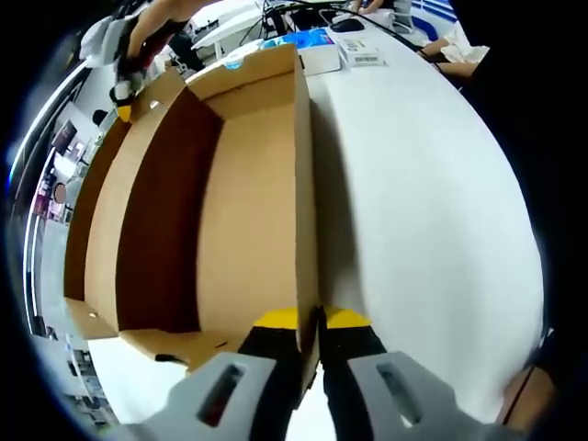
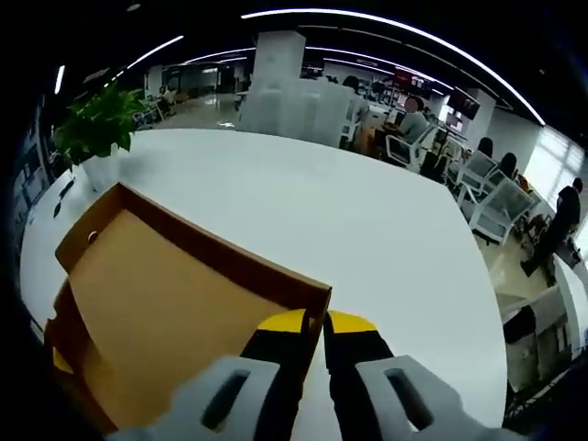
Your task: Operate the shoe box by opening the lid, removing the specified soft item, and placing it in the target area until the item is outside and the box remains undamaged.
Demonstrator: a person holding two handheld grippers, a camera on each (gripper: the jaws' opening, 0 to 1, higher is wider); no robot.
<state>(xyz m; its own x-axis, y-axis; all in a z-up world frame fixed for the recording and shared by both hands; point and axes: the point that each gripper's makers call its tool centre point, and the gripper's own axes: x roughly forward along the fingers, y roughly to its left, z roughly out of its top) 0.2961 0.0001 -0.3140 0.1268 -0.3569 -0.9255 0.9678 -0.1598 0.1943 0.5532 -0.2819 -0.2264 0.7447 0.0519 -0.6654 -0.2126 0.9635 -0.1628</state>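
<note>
Shoe box (image 1: 230, 202) of plain brown cardboard, lying open on the white table (image 1: 423, 202), interior bare as far as visible: brown floor, darker wall toward 9 o'clock, no soft item anywhere inside. Lid (image 1: 306, 184) swung up and standing on edge, running from 12 o'clock down to 6 o'clock in the left gripper view. Left gripper (image 1: 310, 322) at 6 o'clock, yellow-tipped jaws pinched onto the lower edge of that upright lid, cardboard sandwiched between them. Right gripper (image 2: 314, 323) likewise closed on a cardboard edge at 6 o'clock of its own view, jaws nearly touching with the board between; whether that edge belongs to the lid or a box wall, impossible to say.

Judged progress: opening done, box apparently undamaged. Soft item not to be seen, so removal either finished or unverifiable; placement in the target area cannot be confirmed from here.

Left gripper view alone: the box cavity, a second yellow-tipped gripper (image 1: 124, 96) at the far corner near 11 o'clock held by a person's hand (image 1: 152, 28), small cartons and labels (image 1: 363, 50) at 1 o'clock. Right gripper view alone: a broad cardboard panel (image 2: 156, 312) with a small round hole (image 2: 93, 236) toward 9 o'clock, a potted plant (image 2: 96, 124) at 10 o'clock, open office with seated people (image 2: 409, 124) and chairs (image 2: 496, 197) from 1 to 3 o'clock.
</note>
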